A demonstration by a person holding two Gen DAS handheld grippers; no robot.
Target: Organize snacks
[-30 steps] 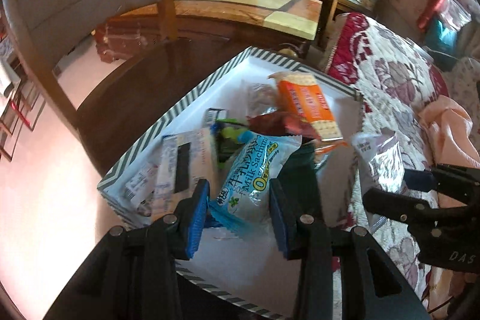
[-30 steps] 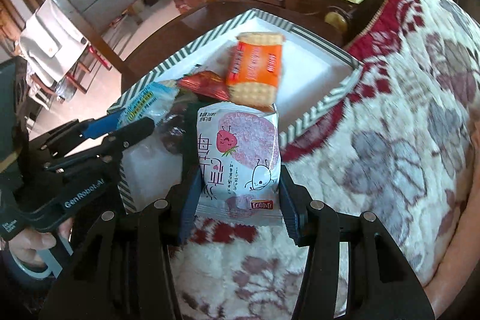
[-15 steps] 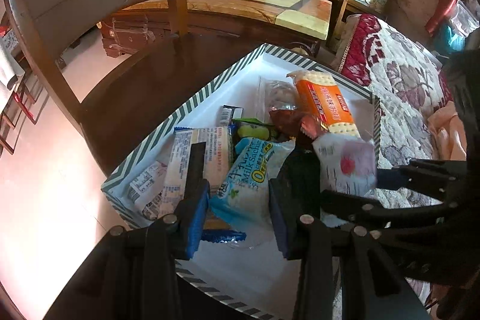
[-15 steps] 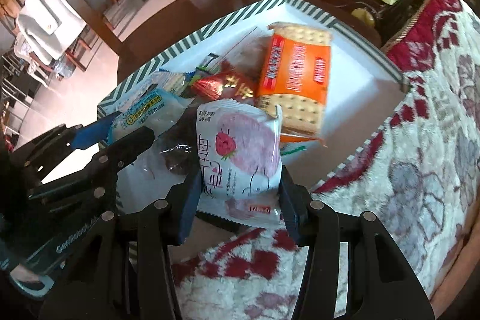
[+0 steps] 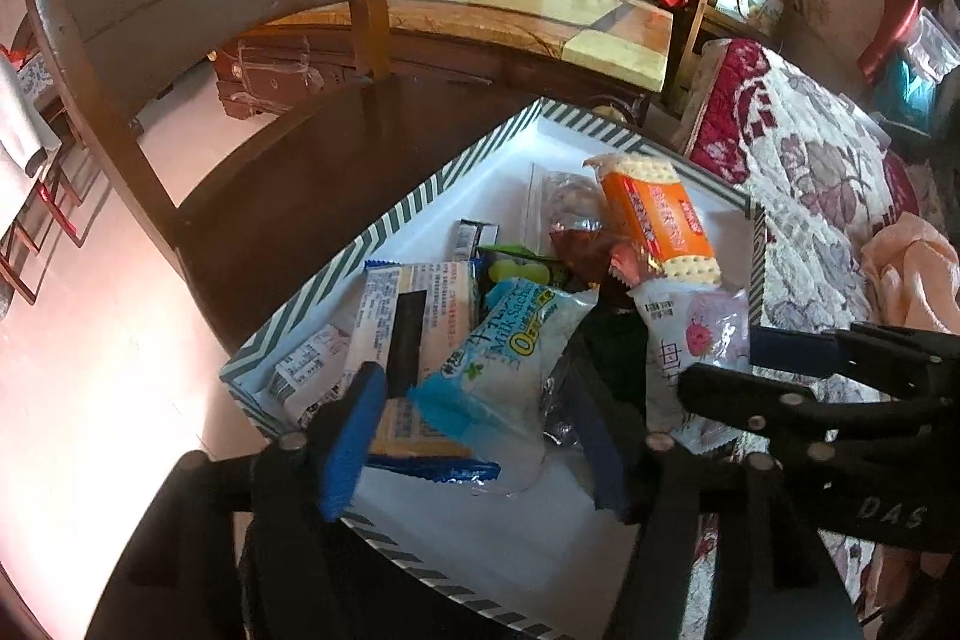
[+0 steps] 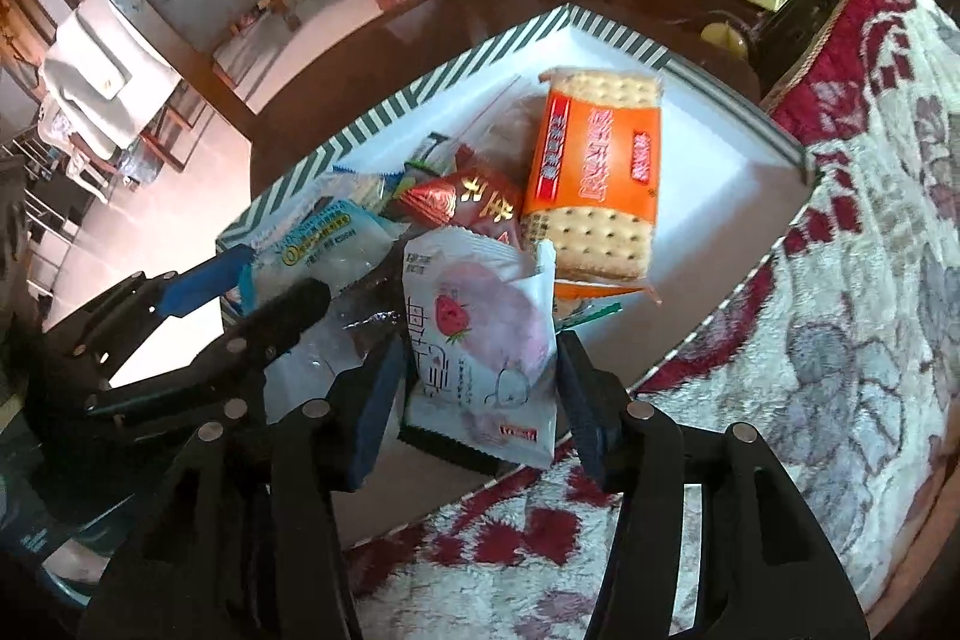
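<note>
Left tongs [image 5: 474, 436] just opened wide around glossy blue milk-snack pouch [image 5: 504, 364]; right tongs [image 6: 474, 388] loosening on crinkly strawberry packet [image 6: 480, 340], over striped cardboard box [image 5: 384, 232].

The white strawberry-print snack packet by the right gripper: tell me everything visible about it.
The white strawberry-print snack packet is a sealed, glossy plastic pouch with crimped ends, a pink round picture, a red strawberry and dark characters. It stands tilted, top end towards the box's middle, between the fingers of the right gripper, whose jaws have just been opening; gaps show on both sides. It hangs over the near edge of the white box with the green-striped rim, its top overlapping the orange cracker pack.
</note>
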